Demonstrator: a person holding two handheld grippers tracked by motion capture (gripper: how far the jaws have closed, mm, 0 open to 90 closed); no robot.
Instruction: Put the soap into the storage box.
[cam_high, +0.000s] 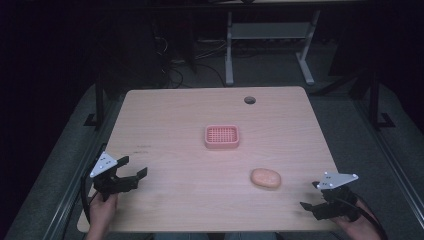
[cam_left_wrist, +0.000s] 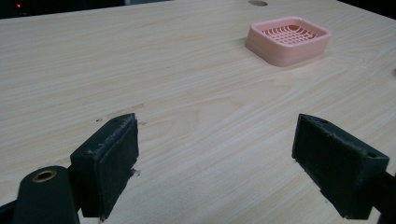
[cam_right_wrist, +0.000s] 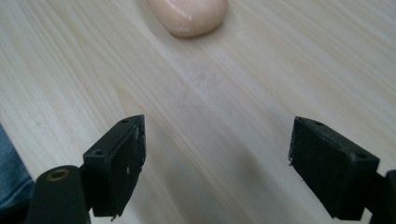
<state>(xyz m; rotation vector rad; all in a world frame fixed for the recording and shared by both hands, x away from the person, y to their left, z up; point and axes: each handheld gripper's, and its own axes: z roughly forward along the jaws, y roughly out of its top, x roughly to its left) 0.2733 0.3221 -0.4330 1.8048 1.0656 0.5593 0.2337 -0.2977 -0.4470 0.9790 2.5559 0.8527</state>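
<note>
Smooth oval soap (cam_high: 265, 178); ribbed pink, perhaps plastic, dish (cam_high: 222, 136).

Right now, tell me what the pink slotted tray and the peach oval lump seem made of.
Pink slotted tray: probably moulded plastic, matte, with an even colour and a regular grid. Peach oval lump: likely a soap bar, smooth with a slightly waxy sheen, though I can't be sure.

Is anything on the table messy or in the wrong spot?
Nothing is spilled or broken. One thing stands out: the soap lies bare on the table, apart from the empty pink soap dish. Both the left gripper and the right gripper are open and hold nothing.
</note>
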